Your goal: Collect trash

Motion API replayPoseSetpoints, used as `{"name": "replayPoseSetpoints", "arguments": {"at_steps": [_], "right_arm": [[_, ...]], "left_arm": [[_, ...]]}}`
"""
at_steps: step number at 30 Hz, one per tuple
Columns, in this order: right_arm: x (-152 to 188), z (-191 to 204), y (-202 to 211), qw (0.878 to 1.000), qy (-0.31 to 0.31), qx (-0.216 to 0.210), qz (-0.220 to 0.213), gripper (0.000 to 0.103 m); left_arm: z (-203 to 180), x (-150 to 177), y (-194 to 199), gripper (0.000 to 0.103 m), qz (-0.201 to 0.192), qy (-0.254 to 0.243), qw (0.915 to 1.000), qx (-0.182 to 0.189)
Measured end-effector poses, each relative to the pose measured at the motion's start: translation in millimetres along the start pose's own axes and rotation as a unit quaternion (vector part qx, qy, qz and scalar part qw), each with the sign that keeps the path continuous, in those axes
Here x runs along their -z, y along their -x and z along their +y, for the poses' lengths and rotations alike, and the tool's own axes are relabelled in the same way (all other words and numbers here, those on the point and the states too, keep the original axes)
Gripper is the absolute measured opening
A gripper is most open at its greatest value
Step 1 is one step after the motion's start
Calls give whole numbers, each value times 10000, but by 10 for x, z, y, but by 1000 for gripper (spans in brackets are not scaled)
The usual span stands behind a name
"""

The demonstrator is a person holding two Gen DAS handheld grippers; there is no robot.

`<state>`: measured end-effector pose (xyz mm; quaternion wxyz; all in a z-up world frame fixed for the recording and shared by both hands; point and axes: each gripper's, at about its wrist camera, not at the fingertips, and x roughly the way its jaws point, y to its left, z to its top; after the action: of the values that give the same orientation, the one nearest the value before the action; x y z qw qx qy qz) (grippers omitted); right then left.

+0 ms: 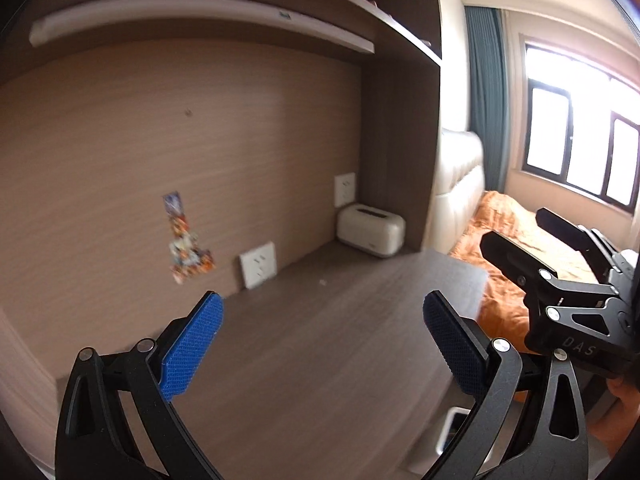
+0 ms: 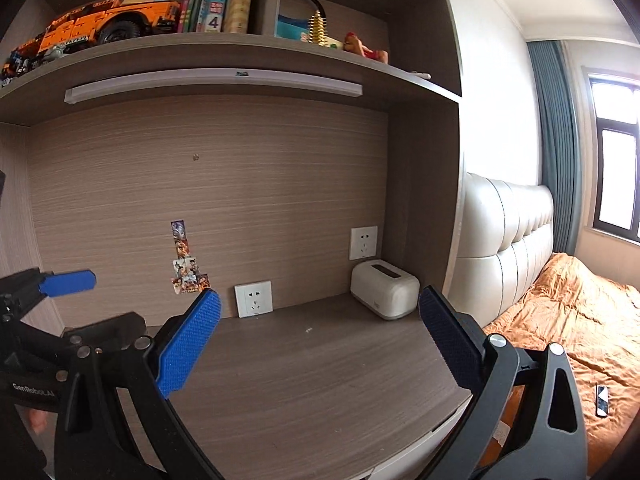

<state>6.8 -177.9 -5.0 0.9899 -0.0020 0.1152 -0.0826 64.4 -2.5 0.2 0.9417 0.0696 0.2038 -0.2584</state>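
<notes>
No clear piece of trash shows; only a tiny pale speck (image 2: 308, 330) lies on the brown desk (image 2: 320, 380), also visible as the speck (image 1: 322, 281) in the left wrist view. My left gripper (image 1: 323, 298) hovers open over the desk (image 1: 320, 360), nothing between its blue pads. My right gripper (image 2: 320, 294) is open and empty too, just right of the left one. In the left wrist view the right gripper (image 1: 513, 227) shows at the right edge with its fingers apart. One of the left gripper's blue pads (image 2: 68, 282) shows at the left of the right wrist view.
A white rounded box (image 2: 384, 294) stands in the desk's back right corner, below a wall socket (image 2: 363, 242). Another socket (image 2: 253, 298) and stickers (image 2: 186, 264) are on the back panel. A shelf with books and an orange toy truck (image 2: 108, 20) hangs overhead. A bed with an orange blanket (image 2: 580, 320) lies right. A white container's rim (image 1: 452, 432) shows below the desk edge.
</notes>
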Motion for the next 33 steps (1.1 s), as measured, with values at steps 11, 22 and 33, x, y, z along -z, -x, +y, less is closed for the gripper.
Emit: {"name": "replayPoseSetpoints", "arguments": {"at_steps": [11,22,33], "right_arm": [[-154,232,-31,9997,136,173,-124,99],[-184,349,-66,9991,235,311,-152,99],[-179,377,-79,9992,204,288,-191,99]], "left_arm": [[209,-115,16,98,-23,20,9997,-254],[369,-132,-23,98,107,250,9995,-177],[382,-144,-4,98,47,182,9995,-268]]}}
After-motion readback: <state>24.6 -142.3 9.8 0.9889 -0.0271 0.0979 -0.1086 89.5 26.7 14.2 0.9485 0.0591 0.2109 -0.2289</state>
